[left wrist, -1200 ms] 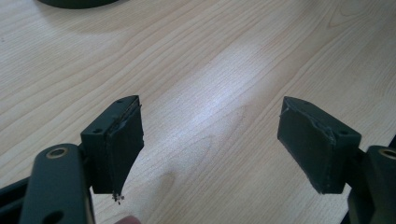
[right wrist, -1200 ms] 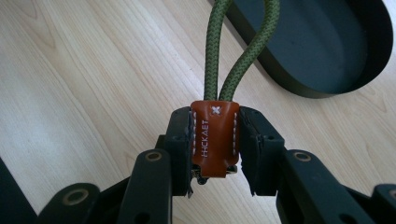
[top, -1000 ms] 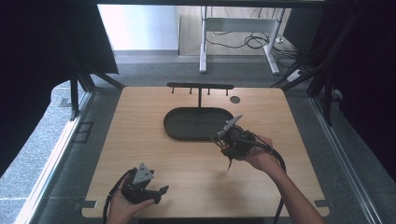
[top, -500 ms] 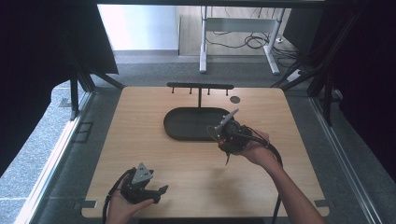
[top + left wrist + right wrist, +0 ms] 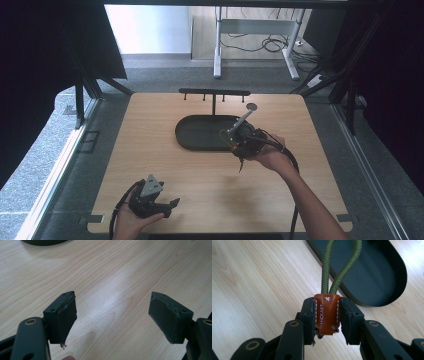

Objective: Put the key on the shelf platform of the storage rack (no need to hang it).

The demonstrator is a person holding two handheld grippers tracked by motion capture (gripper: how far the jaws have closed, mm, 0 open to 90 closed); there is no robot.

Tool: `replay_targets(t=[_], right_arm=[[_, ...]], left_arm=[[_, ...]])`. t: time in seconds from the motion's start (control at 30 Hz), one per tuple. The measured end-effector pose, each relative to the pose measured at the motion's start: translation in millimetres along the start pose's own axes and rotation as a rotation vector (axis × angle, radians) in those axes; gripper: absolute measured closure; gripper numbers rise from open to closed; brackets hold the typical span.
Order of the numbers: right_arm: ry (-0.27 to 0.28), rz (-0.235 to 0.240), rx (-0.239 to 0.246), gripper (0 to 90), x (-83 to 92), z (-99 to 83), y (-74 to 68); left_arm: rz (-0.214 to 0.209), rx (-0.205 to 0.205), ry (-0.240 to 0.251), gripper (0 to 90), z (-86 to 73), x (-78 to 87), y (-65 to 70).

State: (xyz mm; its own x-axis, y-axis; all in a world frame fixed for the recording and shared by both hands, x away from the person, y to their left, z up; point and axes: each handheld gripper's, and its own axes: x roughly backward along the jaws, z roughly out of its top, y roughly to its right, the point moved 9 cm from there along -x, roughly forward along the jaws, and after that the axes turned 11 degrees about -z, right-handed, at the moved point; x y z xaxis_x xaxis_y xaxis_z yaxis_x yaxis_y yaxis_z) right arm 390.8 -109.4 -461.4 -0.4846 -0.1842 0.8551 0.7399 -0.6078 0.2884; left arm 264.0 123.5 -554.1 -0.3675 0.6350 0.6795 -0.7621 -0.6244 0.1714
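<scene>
Leather tab [image 5: 327,315] pinched in right tool [image 5: 327,322] above tray [image 5: 372,277].

The high view looks down and forward from above the near edge of the wooden table [image 5: 150,150]. The 2 gripper views sit low and close to the table. All 3 views share the black tray [image 5: 200,132].

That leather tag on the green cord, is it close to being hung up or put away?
Done: the right claw is shut on the leather tag, with its green cord loop sticking out. In hand: it is held by the dark tray, below the peg rack. Left: placing it, on peg or tray I cannot tell. The left claw is open, empty.
</scene>
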Motion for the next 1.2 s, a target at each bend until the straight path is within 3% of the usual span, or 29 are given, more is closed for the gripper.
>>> replay_targets(t=[1.2], right_arm=[[-0.023, -0.029, -0.003, 66.6, -6.2, 25.9, 21.2]], left_arm=[[0.003, 0.006, 0.01, 23.0, -0.1, 3.0, -2.8]])
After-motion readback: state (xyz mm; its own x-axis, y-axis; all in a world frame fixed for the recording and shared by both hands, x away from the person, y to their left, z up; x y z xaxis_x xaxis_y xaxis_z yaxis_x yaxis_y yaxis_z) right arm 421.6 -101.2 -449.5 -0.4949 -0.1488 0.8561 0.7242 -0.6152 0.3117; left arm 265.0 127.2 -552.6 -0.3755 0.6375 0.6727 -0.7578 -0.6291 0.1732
